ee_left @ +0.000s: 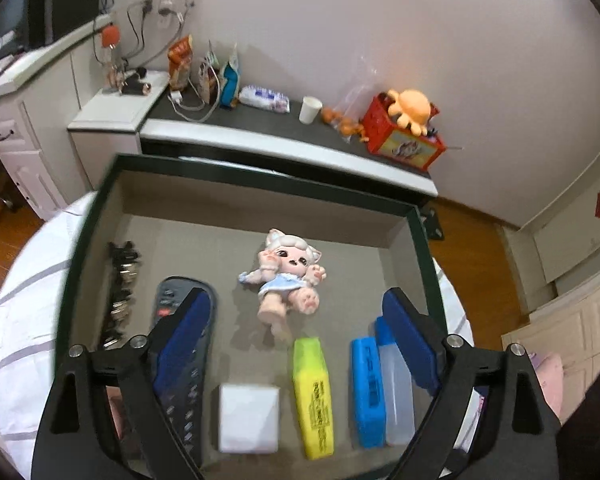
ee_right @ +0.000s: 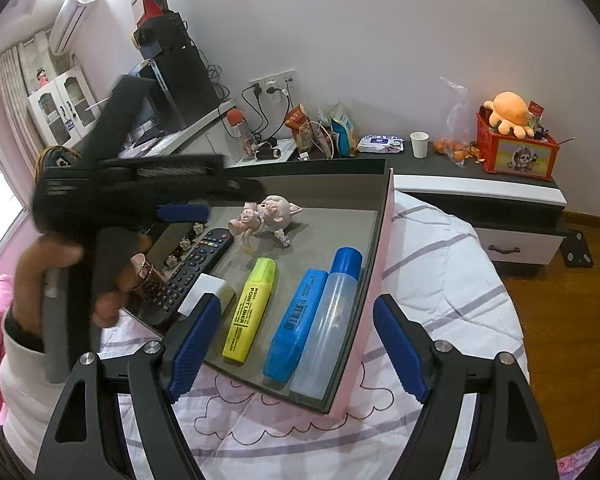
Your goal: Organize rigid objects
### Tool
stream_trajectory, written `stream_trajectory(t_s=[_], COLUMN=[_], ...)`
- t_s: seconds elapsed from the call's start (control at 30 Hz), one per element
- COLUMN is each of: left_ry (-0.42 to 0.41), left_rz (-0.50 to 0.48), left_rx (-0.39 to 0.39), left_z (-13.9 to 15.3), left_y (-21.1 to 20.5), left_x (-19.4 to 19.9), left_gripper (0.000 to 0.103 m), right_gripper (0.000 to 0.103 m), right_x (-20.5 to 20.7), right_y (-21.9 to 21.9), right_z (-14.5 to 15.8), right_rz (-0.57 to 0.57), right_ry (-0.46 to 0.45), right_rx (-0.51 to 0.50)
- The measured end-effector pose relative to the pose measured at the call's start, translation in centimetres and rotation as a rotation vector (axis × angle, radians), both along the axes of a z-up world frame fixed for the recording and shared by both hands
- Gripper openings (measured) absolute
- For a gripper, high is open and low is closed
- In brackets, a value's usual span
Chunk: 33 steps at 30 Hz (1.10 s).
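Note:
A dark-rimmed box (ee_left: 236, 172) (ee_right: 384, 216) on the bed holds a doll (ee_left: 288, 276) (ee_right: 268, 214), a black remote (ee_left: 184, 360) (ee_right: 196, 268), a white block (ee_left: 249, 418) (ee_right: 208, 292), a yellow highlighter (ee_left: 312, 396) (ee_right: 250, 308), a blue case (ee_left: 368, 392) (ee_right: 296, 324), a clear bottle with blue cap (ee_left: 396, 392) (ee_right: 332, 312) and a bunch of keys (ee_left: 120, 292). My left gripper (ee_left: 298, 344) is open and empty above the box. My right gripper (ee_right: 296, 344) is open and empty over the box's near corner.
The box rests on a white quilt with purple stripes (ee_right: 440, 264). Behind stands a low dark cabinet (ee_right: 480, 188) with a paper cup (ee_right: 419, 144), snack bags (ee_right: 304, 126) and a red box with an orange plush (ee_right: 512, 136). Wooden floor (ee_right: 560, 300) lies at right.

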<state>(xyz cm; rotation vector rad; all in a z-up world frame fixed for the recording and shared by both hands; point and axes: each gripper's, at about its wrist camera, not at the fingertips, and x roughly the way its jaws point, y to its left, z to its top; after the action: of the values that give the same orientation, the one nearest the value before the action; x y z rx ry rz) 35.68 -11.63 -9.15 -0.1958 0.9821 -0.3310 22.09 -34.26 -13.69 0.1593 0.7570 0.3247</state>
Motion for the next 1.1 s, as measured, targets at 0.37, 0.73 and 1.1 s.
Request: stream_trajectory(t_s=[0.37, 0.73, 1.1], left_ry=[-0.229, -0.251, -0.205], left_rz=[0.023, 0.061, 0.089], left_rx=[0.304, 0.320, 0.289], left_z=[5.2, 7.0, 6.4], left_y=[5.0, 6.5, 6.7], left_x=[-10.4, -15.2, -14.4], left_gripper=[0.103, 0.103, 0.103], right_gripper=[0.087, 0.103, 0.103], right_x=[-1.5, -3.8, -3.0], right_y=[2.2, 6.4, 8.1], right_z=[3.1, 8.0, 8.4], right_rz=[0.001, -0.039, -0.066], right_ry=[-0.008, -0.075, 0.004], right_rx=[-0.081, -0.160, -0.197])
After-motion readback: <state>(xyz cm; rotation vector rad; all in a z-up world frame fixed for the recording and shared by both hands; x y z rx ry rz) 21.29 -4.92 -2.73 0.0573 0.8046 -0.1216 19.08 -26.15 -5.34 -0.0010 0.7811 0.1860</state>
